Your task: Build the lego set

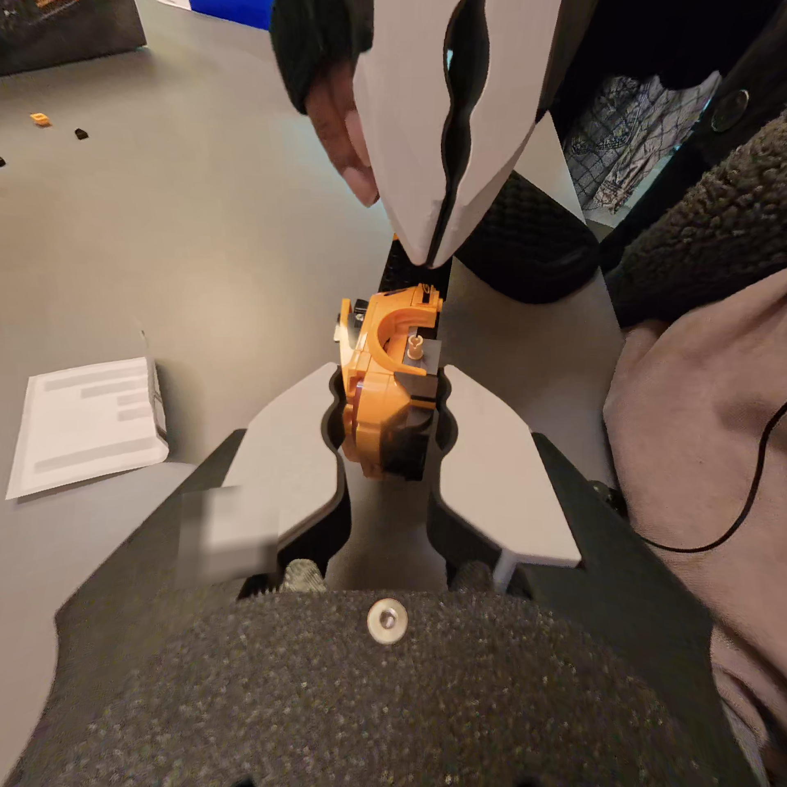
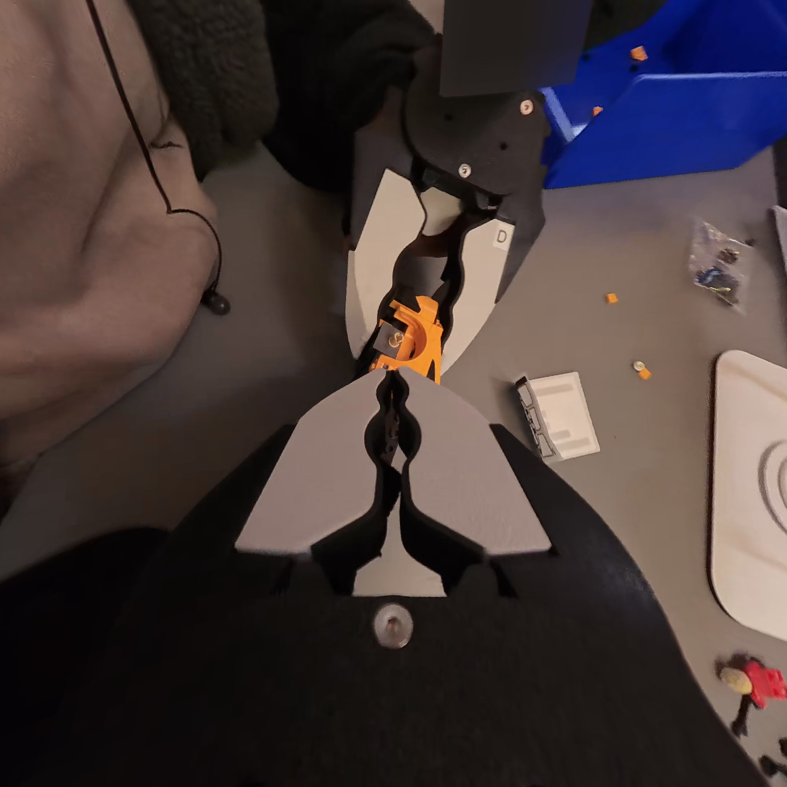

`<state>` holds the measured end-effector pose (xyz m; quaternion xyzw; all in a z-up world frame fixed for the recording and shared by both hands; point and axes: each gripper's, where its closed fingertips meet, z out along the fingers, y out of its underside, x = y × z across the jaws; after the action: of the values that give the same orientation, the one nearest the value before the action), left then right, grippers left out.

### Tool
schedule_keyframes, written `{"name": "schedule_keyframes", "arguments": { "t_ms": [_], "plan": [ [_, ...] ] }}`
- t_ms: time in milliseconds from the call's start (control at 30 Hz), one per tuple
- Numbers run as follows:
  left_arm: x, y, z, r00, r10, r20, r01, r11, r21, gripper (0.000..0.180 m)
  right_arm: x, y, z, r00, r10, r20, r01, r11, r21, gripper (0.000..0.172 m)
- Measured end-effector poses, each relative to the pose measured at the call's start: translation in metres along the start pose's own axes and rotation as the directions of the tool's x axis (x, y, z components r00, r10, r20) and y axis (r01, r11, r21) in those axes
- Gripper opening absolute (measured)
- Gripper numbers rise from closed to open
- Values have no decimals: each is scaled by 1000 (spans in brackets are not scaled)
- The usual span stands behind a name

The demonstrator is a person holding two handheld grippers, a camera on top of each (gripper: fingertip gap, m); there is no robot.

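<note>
Orange and black plastic fills the middle of both views: a brick-built toy model [image 1: 385, 392] sits clamped between the pads of the left gripper [image 1: 388, 409], whose jaws press on it from both sides at the centre of the left wrist frame. We see an orange curved arch on its flank and a small tan peg [image 1: 415, 346] standing out beside a grey tile.

From the top of that frame the right gripper [image 1: 430, 259] points down, its white fingers [image 1: 409, 179] clenched together with only a thin dark seam between them, tips just above the far end of the model, where a black studded strip [image 1: 400, 266] runs out from it. In the right wrist view the same jaws [image 2: 389, 377] meet at their tips right at the model's edge, with something dark and knobbly lying in the slot between the pads; we cannot tell whether they pinch it.

On the grey desk [image 1: 191, 255] we see a white leaflet [image 1: 91, 423] at left of the left wrist frame and small loose orange [image 1: 40, 119] and black [image 1: 81, 134] bricks at upper left. The right wrist view adds a blue bin [image 2: 681, 119] at upper right, a clear bag of parts [image 2: 717, 268], a white tray [image 2: 749, 489] at the right edge and a red toy figure [image 2: 762, 685] at lower right.
</note>
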<state>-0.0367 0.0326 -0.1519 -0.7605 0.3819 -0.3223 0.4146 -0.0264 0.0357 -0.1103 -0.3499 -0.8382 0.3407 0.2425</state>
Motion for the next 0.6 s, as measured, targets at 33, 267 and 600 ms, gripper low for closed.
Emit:
{"name": "schedule_keyframes", "arguments": {
  "t_ms": [33,267,600],
  "plan": [
    [-1,1,1,1000,5,2,-5,1000,-2,41,-1,2,2,1000,-18,20,18,1000,-12,0],
    [-5,6,5,999,34,27,-34,999,-26,41,-3,16,12,994,-56,90,61,997,-44,0],
    [-6,9,7,998,46,32,-44,998,-42,41,-12,27,10,991,-82,110,91,993,-80,0]
  ]
}}
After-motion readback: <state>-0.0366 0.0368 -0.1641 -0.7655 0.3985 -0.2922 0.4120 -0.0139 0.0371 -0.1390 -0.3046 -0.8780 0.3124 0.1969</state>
